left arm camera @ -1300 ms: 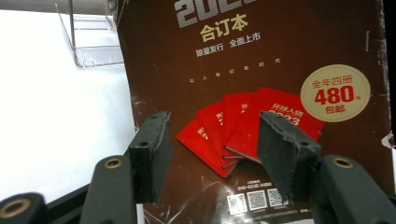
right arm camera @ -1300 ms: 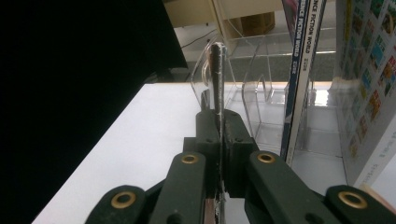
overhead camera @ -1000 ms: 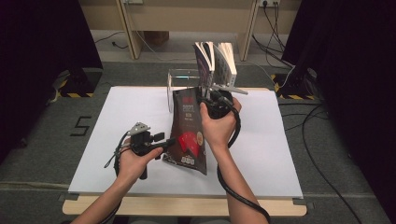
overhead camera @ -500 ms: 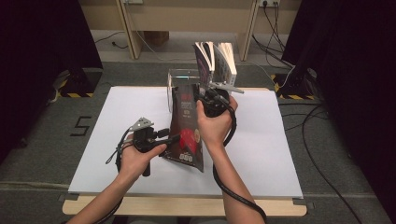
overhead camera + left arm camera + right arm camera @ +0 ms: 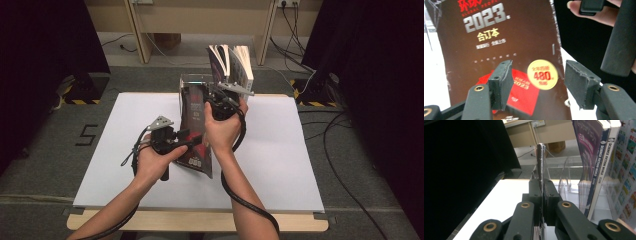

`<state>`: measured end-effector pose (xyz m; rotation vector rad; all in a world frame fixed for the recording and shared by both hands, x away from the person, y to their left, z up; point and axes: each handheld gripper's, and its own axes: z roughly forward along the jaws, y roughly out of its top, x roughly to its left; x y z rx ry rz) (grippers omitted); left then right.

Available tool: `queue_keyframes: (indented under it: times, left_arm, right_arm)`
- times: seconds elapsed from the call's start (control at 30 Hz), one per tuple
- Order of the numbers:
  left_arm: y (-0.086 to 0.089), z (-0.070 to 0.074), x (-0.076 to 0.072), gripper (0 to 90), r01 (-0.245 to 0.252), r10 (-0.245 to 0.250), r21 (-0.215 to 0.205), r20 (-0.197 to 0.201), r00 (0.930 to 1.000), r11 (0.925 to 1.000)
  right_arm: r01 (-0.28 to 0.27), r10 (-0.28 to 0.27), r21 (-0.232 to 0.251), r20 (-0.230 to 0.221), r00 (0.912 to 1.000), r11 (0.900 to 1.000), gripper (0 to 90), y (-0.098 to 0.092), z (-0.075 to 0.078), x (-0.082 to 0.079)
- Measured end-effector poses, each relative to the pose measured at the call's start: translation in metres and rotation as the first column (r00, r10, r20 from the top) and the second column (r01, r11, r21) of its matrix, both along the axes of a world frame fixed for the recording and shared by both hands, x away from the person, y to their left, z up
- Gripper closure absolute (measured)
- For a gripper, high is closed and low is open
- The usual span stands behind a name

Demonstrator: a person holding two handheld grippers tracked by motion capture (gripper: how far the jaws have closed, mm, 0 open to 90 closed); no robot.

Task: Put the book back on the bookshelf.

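A dark brown magazine (image 5: 194, 111) with a red patch and a gold sticker hangs nearly upright over the middle of the white table (image 5: 280, 150). My right gripper (image 5: 206, 100) is shut on its upper edge; in the right gripper view (image 5: 542, 192) the thin magazine edge (image 5: 540, 157) rises from between the closed pads. My left gripper (image 5: 192, 139) is at the magazine's lower left. Its jaws have just been opening and stand apart (image 5: 537, 87) in front of the cover (image 5: 506, 45), with nothing pressed between the pads.
A clear acrylic stand (image 5: 186, 82) sits at the table's far edge, with upright magazines (image 5: 232, 62) leaning in it on the right (image 5: 594, 157). Cables trail from both grippers. Bare white table lies to the left and right.
The right gripper has lifted the magazine a little up and back toward the stand. The left gripper has risen alongside it, and its jaws stand slightly wider.
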<state>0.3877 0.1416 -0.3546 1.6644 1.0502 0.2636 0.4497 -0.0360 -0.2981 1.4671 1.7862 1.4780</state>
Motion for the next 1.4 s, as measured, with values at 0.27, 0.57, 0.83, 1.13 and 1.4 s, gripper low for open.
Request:
queue_keyframes:
  times: [0.27,0.57,0.83,1.13,1.4]
  left_arm:
    - [-0.015,0.004,0.014,35.8,-0.02,0.02,0.055,0.003,0.9998,0.9983]
    - [-0.028,0.001,0.022,34.9,-0.039,0.039,0.093,0.003,0.9992,0.9949]
    - [-0.042,-0.005,0.025,35.0,-0.056,0.054,0.153,0.017,0.9984,0.9867]
    - [-0.046,-0.008,0.031,42.2,-0.073,0.071,0.164,0.02,0.9973,0.9838]
    - [-0.045,-0.013,0.025,55.4,-0.083,0.079,0.197,0.03,0.9965,0.9769]
  right_arm:
    - [0.013,-0.013,-0.027,0.01,0.9999,1.0,87.3,0.01,-0.001,0.0]
    - [0.021,-0.02,-0.045,0.003,0.9998,0.999,87.2,0.014,-0.006,-0.001]
    - [0.023,-0.023,-0.031,0.004,0.9997,0.999,87.1,0.014,-0.006,-0.002]
    - [0.009,-0.009,-0.039,-0.01,0.9999,0.999,87.0,0.013,-0.005,-0.005]
    - [0.002,-0.002,-0.056,-0.01,1.0,0.998,87.0,0.017,-0.007,-0.009]
